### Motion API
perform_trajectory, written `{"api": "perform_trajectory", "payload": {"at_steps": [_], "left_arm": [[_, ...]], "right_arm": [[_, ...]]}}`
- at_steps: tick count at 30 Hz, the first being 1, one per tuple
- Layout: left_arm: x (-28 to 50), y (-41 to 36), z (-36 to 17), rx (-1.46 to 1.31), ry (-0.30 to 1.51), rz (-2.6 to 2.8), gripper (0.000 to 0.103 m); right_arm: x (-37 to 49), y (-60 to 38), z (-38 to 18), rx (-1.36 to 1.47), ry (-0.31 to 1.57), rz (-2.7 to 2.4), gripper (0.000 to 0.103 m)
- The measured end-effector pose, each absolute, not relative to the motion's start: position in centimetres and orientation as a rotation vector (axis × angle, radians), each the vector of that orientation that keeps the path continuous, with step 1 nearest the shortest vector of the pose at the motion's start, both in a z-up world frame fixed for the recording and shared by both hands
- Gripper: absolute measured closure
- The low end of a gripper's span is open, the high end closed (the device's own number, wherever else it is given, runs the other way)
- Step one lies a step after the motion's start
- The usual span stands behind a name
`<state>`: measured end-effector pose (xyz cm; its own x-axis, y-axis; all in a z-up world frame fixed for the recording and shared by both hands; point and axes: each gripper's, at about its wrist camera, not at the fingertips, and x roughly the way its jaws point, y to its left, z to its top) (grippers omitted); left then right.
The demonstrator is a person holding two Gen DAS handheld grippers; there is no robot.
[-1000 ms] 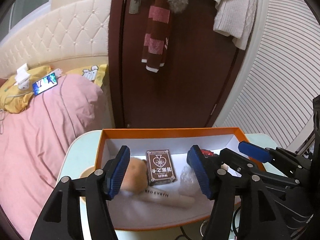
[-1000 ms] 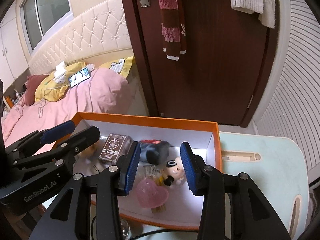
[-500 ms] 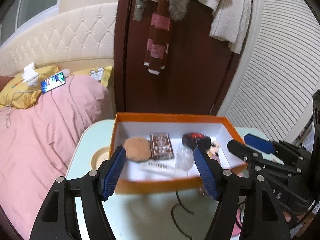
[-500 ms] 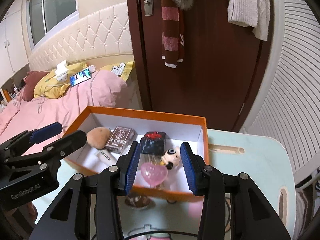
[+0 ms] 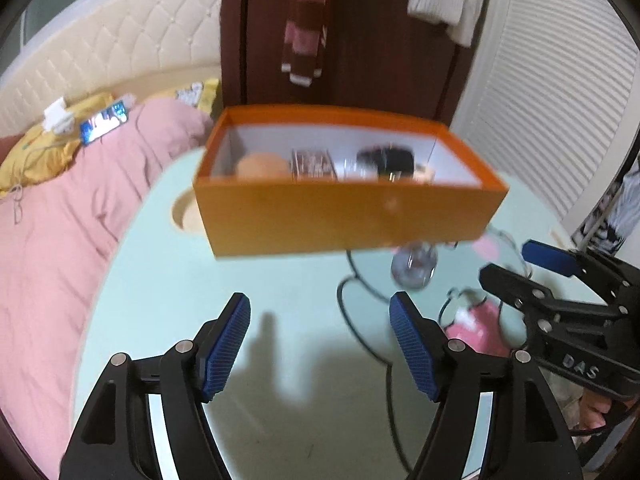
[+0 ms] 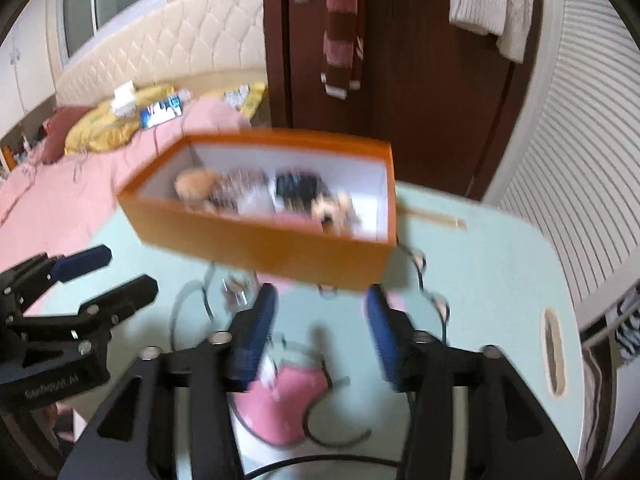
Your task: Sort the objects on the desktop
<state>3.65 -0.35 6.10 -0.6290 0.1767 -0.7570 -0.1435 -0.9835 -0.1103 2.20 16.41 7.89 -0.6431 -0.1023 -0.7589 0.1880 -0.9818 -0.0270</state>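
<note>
Orange box (image 5: 344, 216) sits at the far part of the pale green table (image 5: 280, 304), open top facing up, white inside; in the right wrist view it lies skewed, one corner toward the camera. Beyond the table: a bed with a pink quilt (image 5: 60, 216) to the left, a dark brown door (image 5: 372, 40) behind the box with a striped scarf (image 5: 304, 36) hanging on it, slatted white panels (image 5: 560, 100) to the right. Table print shows a black cartoon outline with a pink patch (image 6: 280, 396). Inside the box, left to right in the left wrist view: a round tan item (image 5: 262, 164), a brown patterned pack (image 5: 314, 164), a black item (image 5: 384, 160); a small figure (image 6: 334, 208) lies near the box's right end in the right wrist view, blurred. A clear glass-like piece (image 5: 414, 266) rests on the table just in front of the box. Left gripper (image 5: 320, 344) hovers over bare table, well short of the box, pads spread wide with nothing between them. Right gripper (image 6: 320, 328) hangs just before the box's near wall above the pink patch; its jaws are opening, nothing between them. Both views are motion-blurred, the right one more so. Each gripper shows at the edge of the other's view.
</note>
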Motion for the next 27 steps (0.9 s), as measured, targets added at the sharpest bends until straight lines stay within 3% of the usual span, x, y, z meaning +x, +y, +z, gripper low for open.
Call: {"api": "perform_trajectory", "payload": {"at_steps": [3,6,9,15,27], "left_arm": [[3.4,-0.3,4.9,-1.296,-0.040,2.684,0.031],[3.3,0.0,4.4,-1.292,0.026,2.719,0.025],[3.1,0.6,4.0,-1.315,0.063,2.696,0.003],[3.5,1.0,3.7,-1.277,0.082,2.728,0.001],[3.5,0.7,3.6,-1.265,0.079,2.733,0.001]], "right_arm": [[3.0,17.0,6.1,1.290,0.135,-2.687,0.039],[3.4,16.7,4.8,1.310,0.181,-2.685,0.039],[3.7,16.7,4.5,1.296,0.185,-2.703,0.039],[3.5,17.6,4.0,1.274,0.075,-2.750,0.023],[3.4,17.7,3.6,1.282,0.063,-2.769,0.018]]}}
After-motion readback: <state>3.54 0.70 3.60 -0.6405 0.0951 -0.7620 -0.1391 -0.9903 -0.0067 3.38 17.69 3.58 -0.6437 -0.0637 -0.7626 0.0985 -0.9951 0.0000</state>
